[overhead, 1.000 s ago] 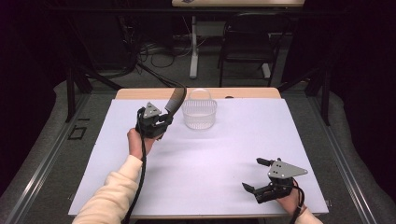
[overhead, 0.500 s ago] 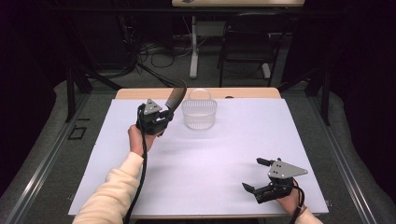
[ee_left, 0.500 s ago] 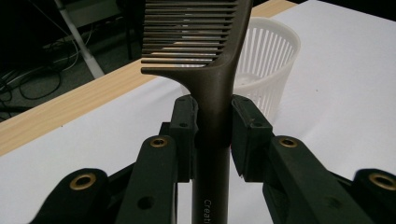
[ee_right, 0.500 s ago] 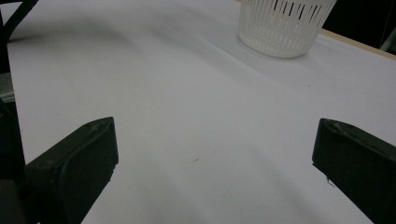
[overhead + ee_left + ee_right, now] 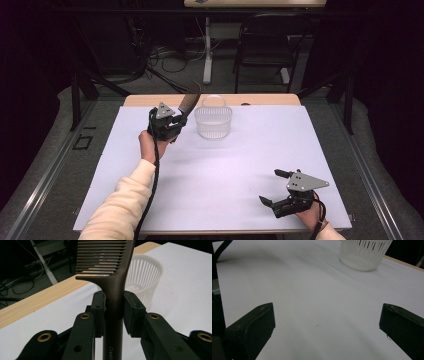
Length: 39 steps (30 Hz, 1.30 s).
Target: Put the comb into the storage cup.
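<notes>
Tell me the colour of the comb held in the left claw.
Dark brown; the comb shows best in the left gripper view.

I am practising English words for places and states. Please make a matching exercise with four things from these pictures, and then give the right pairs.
Things:
1. comb
2. basket
3. left gripper
4. right gripper

States or places:
A. open, jaws wide apart, near the front right of the table
B. white, slatted, standing at the far side of the white sheet
C. dark brown, held by its handle, teeth pointing up
D. shut on a handle, beside the basket

Pairs: 1-C, 2-B, 3-D, 4-A
</notes>
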### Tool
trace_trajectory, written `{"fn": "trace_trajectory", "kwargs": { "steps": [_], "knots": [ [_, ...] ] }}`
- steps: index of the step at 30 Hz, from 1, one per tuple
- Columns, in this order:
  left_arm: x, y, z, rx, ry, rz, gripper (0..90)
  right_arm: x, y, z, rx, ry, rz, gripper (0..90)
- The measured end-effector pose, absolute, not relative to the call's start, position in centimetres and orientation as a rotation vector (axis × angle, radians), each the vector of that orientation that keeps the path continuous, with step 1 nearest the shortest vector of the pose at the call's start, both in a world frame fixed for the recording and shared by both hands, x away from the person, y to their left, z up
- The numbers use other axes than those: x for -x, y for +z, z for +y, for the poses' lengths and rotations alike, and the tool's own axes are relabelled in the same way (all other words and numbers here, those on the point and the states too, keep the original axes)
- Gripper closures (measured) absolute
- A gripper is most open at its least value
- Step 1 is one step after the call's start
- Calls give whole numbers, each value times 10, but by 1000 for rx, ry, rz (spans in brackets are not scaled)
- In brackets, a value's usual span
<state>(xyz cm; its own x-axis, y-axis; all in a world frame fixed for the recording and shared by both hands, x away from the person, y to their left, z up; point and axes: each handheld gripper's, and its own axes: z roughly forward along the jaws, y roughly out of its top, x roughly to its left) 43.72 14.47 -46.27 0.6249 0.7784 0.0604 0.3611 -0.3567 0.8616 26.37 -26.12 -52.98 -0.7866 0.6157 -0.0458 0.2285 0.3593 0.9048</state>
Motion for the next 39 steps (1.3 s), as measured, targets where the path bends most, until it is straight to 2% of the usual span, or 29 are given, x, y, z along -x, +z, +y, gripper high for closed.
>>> {"fn": "trace_trajectory", "kwargs": {
  "steps": [39],
  "knots": [
    [-456, -448, 133, -1934, 610, 880, 723, -264, -530, -262, -739, 1404, 2249, 0]
  ]
}}
